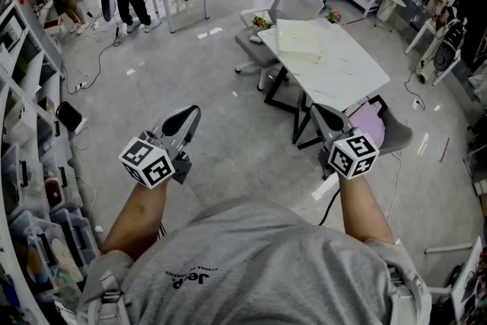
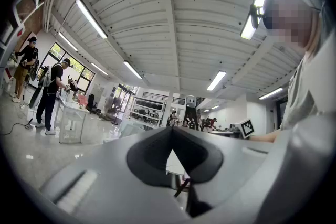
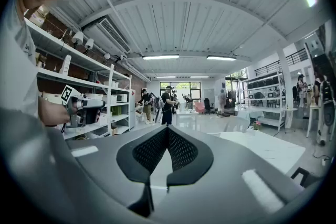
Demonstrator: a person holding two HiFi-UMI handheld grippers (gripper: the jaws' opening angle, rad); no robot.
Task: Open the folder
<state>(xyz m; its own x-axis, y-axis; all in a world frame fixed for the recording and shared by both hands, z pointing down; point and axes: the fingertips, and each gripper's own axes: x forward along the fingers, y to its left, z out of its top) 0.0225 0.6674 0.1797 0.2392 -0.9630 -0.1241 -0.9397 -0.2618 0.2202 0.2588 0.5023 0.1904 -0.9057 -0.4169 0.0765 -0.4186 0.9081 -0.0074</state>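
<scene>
Here, the folder (image 1: 298,40) is lying at the worktop's (image 1: 346,80) far edge while the left hand-held gripper (image 1: 187,116) and right hand-held gripper (image 1: 323,115) are hovering clenched, empty, well apart from it, likely awaiting the approach.

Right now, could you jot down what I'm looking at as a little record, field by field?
Folder: pale folder, lying flat on the white table, apparently closed
Left hand-held gripper: shut, empty, held over the floor
Right hand-held gripper: shut, empty, well short of the folder
Progress: folder untouched, opening not yet begun
</scene>
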